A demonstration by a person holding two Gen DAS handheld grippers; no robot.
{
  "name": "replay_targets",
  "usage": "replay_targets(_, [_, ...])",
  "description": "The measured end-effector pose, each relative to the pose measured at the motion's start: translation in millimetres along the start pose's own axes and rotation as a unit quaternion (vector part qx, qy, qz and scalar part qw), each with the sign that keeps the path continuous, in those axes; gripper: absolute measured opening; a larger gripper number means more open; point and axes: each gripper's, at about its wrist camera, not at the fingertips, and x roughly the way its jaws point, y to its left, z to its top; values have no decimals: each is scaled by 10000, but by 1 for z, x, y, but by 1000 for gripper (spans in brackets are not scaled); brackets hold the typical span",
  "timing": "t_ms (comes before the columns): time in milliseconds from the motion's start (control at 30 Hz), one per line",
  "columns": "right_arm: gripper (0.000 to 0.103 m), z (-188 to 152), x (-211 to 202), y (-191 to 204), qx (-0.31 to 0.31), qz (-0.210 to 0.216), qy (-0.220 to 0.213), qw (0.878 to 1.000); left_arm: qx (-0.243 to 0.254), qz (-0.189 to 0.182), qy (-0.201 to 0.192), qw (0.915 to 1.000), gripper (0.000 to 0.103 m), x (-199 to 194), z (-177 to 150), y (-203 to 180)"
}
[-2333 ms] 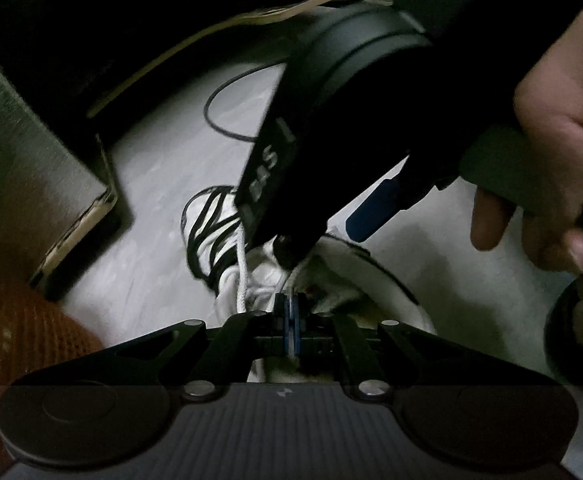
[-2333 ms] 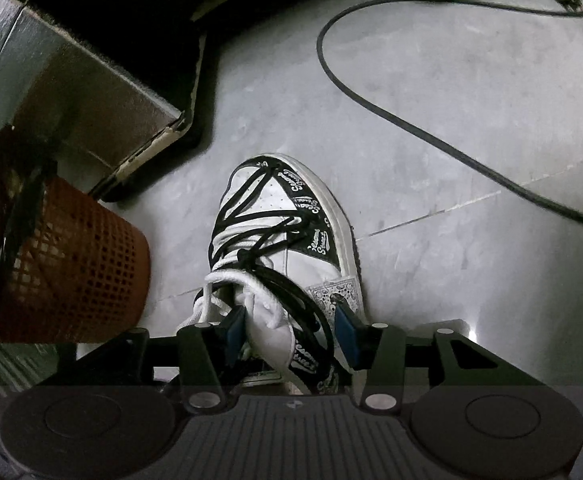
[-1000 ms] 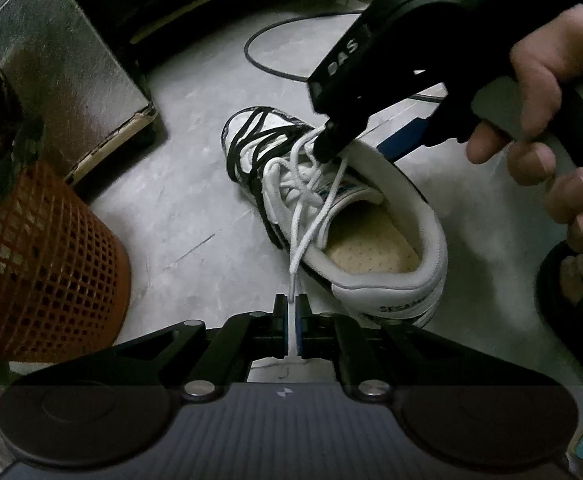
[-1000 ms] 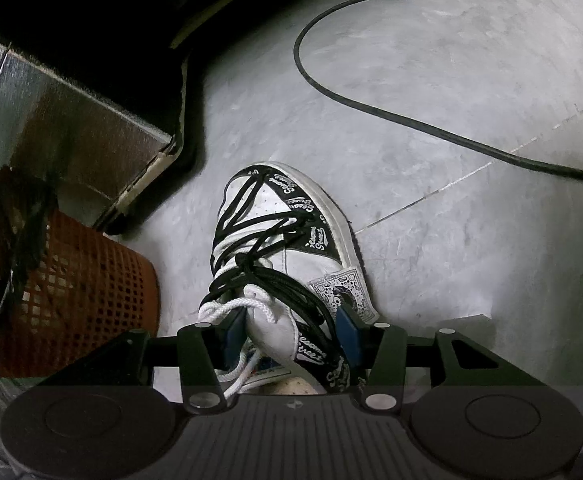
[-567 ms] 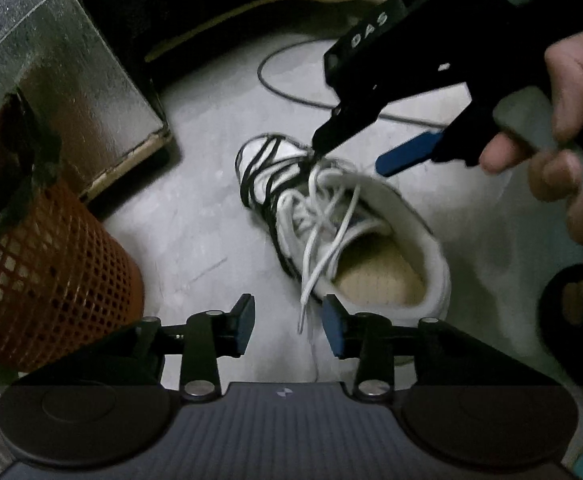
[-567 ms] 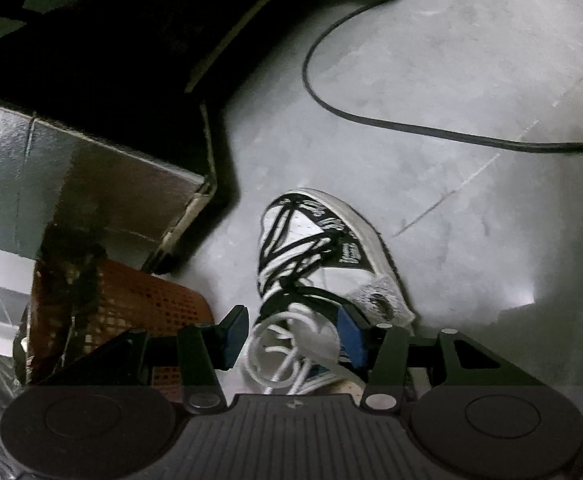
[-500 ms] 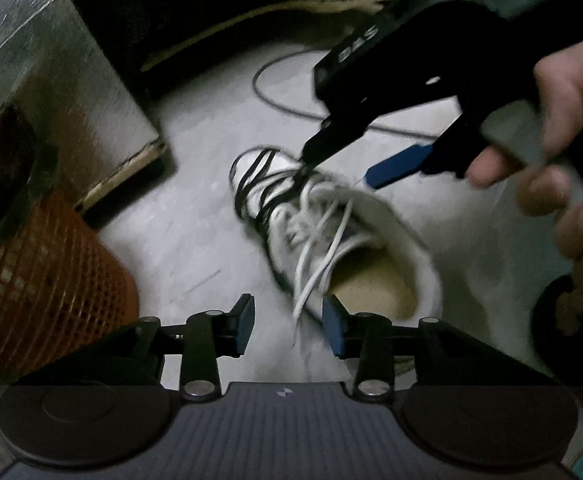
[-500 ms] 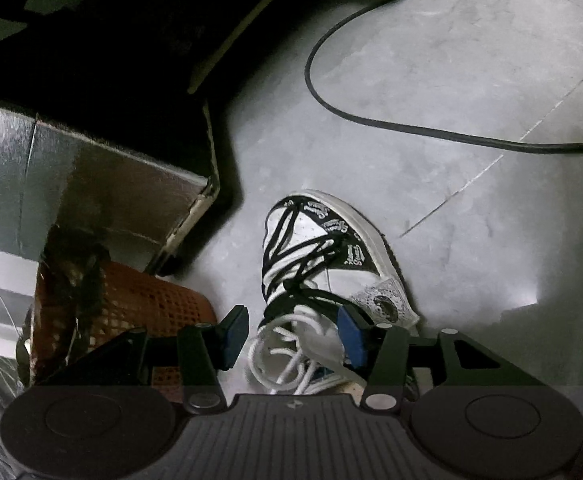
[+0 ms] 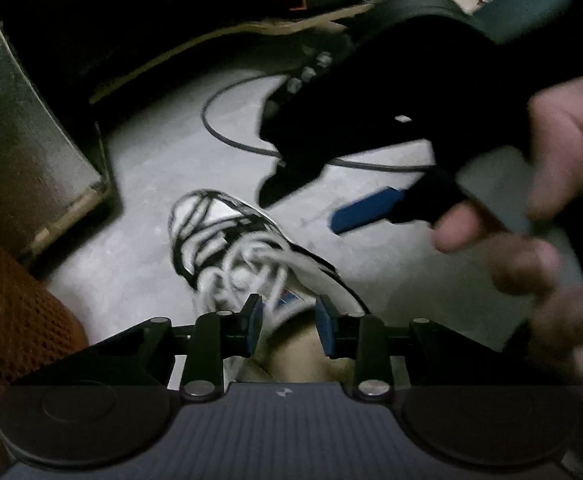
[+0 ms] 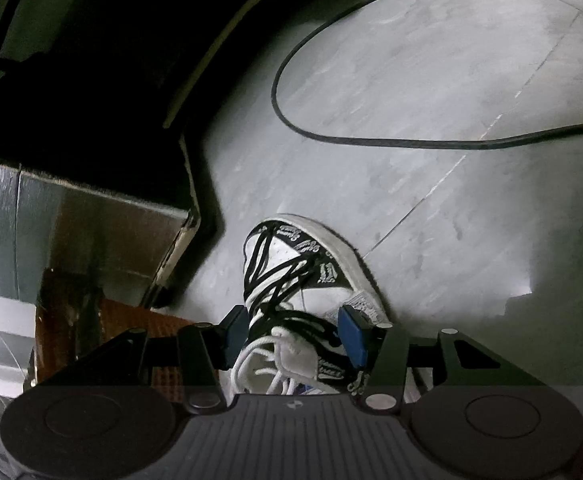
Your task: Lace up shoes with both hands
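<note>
Count: 1 shoe (image 9: 227, 240) on the floor (image 10: 431, 200), white with black bands. 2 hand-held grippers: left (image 9: 287, 322), right (image 10: 294, 334). 1 hand (image 9: 563, 200) visible. 1 black cable (image 10: 371, 142) on floor. 1 orange mesh basket (image 9: 7, 312), at floor's left edge. 1 foil-faced box (image 10: 91, 232) beside it.

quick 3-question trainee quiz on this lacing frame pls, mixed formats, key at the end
1. True or false: the left gripper has a white lace clamped between its jaws.
2. Multiple choice: what lies on the floor beyond the shoe? A) a coiled white rope B) a black cable C) a second shoe
3. Fill in: beside the shoe, at the left of both views, stands an orange mesh ____.

Key: 1. False, the left jaws stand apart and, having just been closing a little, press on nothing. 2. B. 3. basket.
</note>
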Motion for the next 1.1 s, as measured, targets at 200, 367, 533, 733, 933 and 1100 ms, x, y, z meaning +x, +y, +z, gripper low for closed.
replay_targets(200, [54, 0, 0, -2, 40, -7, 36, 10000, 281, -33, 94, 9996, 26, 16, 7, -3])
replay_targets(367, [54, 0, -2, -4, 117, -10, 41, 9999, 424, -14, 175, 9989, 26, 27, 2, -9])
replay_targets(533, [54, -2, -2, -4, 109, -58, 91, 9999, 504, 22, 34, 9987, 25, 28, -2, -11])
replay_targets(733, [54, -4, -3, -4, 75, -100, 128, 9998, -19, -41, 139, 9999, 28, 30, 0, -4])
replay_targets(933, [54, -5, -3, -5, 28, -158, 187, 9997, -530, -229, 201, 9981, 20, 31, 7, 14])
replay_targets(1100, [54, -5, -4, -1, -205, -335, 171, 9991, -809, -445, 182, 9956, 4, 32, 9, 27])
